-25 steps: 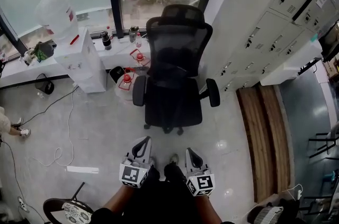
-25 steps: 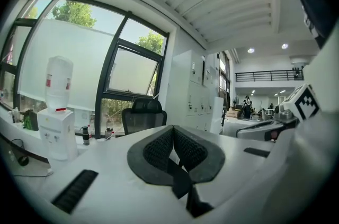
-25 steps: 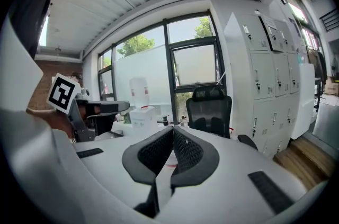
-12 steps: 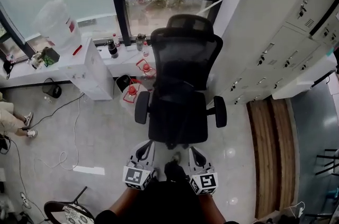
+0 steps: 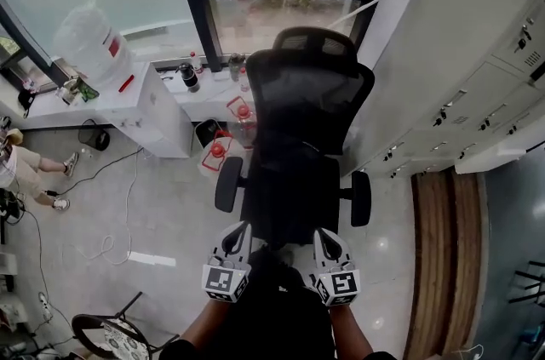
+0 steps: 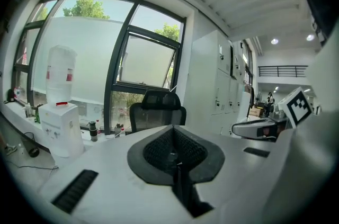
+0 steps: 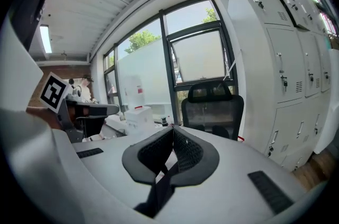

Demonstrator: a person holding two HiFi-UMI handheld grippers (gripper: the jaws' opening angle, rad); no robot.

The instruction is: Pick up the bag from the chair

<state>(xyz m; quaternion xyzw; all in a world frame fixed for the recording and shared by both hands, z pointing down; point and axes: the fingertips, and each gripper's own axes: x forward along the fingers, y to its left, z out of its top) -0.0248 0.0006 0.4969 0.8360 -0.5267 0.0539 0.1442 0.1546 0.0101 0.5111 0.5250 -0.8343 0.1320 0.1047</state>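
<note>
A black mesh office chair (image 5: 302, 120) stands ahead of me, facing me, below the window. A dark shape lies on its seat (image 5: 289, 188); black on black, I cannot make out a bag's outline. My left gripper (image 5: 238, 229) and right gripper (image 5: 324, 234) are held side by side at the seat's front edge, both shut and holding nothing. In the left gripper view the jaws (image 6: 174, 151) meet, with the chair (image 6: 157, 114) beyond. The right gripper view shows the same: shut jaws (image 7: 169, 151) and the chair (image 7: 213, 109) behind them.
A white water dispenser (image 5: 157, 107) with a large bottle (image 5: 89, 39) stands to the chair's left. Red-capped jugs (image 5: 223, 154) sit beside the chair base. White lockers (image 5: 477, 94) line the right. Cables (image 5: 102, 205) trail on the floor; a person's legs (image 5: 34, 167) show far left.
I have moved forward toward the chair. It now fills the middle of the head view and both grippers sit at the seat's front edge. Both stay shut.
</note>
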